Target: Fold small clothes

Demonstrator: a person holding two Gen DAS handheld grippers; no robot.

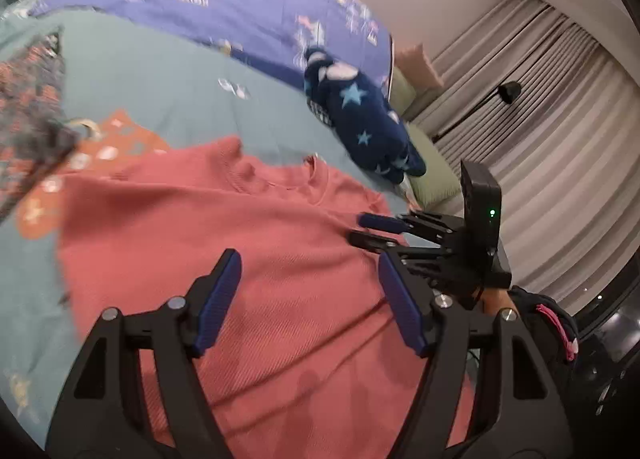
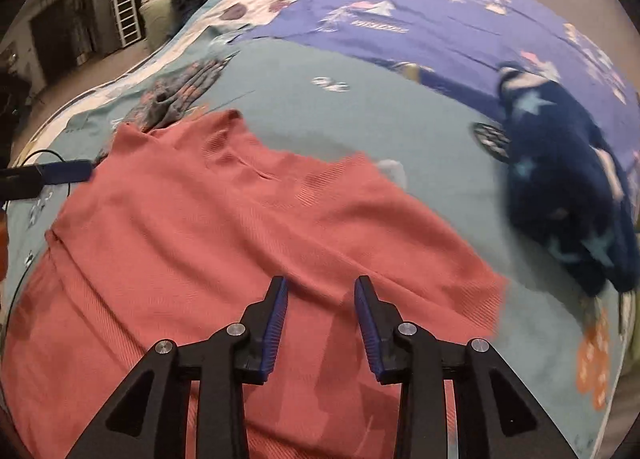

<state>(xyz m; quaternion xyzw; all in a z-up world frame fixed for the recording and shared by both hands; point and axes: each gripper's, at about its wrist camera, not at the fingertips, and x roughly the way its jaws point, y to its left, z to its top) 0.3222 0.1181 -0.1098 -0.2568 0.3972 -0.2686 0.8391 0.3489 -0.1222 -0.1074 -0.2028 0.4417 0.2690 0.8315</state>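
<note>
flanking pink top point(image 2: 224, 243): navy starred garment point(image 2: 568, 195)

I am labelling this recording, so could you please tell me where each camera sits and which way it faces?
Left wrist: on the left gripper, looking along its open fingers over the coral sweater toward curtains; the right gripper shows at right.
Right wrist: on the right gripper, fingers open, facing across the sweater toward the room's far side; one left fingertip shows at left.
Shared: sweater, teal bedspread, navy star garment.
</note>
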